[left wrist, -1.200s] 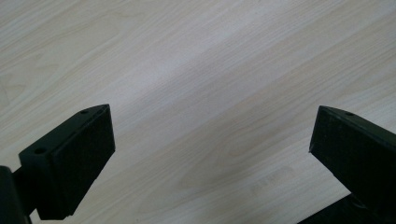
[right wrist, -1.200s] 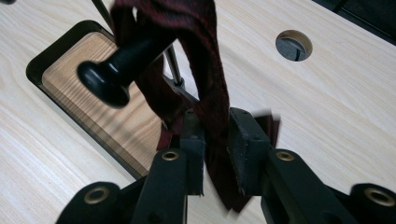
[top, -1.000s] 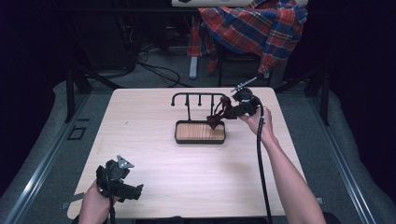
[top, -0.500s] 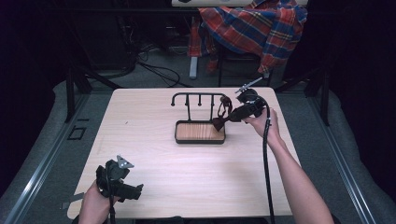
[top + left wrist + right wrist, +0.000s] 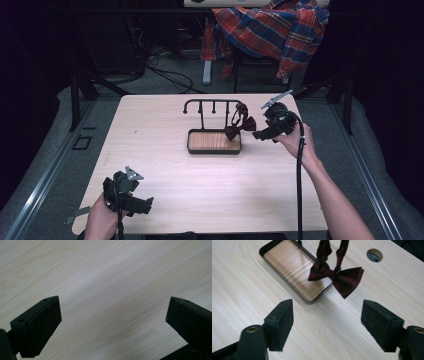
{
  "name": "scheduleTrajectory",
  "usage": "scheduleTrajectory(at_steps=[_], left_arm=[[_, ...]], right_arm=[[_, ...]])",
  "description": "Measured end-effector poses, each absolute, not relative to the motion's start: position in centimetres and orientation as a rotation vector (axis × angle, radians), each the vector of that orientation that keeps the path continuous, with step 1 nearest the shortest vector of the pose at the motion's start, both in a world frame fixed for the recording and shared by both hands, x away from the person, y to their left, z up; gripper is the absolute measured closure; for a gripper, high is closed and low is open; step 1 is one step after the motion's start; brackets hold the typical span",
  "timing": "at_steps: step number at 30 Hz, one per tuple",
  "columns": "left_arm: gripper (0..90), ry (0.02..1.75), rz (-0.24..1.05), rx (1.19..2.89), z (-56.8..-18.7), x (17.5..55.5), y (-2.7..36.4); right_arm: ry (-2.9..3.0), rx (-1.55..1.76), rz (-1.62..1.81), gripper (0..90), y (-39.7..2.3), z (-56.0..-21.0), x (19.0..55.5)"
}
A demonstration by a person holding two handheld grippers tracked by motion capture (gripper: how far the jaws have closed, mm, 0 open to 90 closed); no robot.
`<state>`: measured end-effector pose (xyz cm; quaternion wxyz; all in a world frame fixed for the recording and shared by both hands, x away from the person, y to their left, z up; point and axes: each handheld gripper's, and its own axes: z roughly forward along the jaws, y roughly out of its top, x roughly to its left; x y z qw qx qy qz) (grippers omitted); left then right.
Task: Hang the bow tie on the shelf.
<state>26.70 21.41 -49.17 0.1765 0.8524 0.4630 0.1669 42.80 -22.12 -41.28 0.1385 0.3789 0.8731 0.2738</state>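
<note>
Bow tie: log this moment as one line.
bow tie: hanging by its strap from stand | right hand-held gripper: jaws just opened, nothing between | left hand-held gripper: open over table

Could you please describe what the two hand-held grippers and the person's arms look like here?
Both are black. The left gripper and the right gripper each carry a grey three-cornered plate on top and trail a black cable. Each has two blocky black jaws with flat, matt pads and small screw holes. The forearms are bare, without sleeves.
</note>
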Motion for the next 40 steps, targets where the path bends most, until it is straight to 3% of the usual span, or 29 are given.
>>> scheduleTrajectory(at_steps=[16,32,40], left_arm=[[0.1,1.311,0.474,2.413,-49.2,26.7,21.4],[0.1,1.303,0.476,2.420,-49.1,26.6,21.3],[0.1,1.302,0.474,2.417,-49.1,26.7,21.3]], right_arm=[[2.606,1.042,0.703,12.6,-22.7,-43.6,39.1],[2.758,0.924,0.563,10.6,-21.6,-49.3,35.1],[2.742,0.915,0.536,11.1,-21.6,-49.5,35.2]])
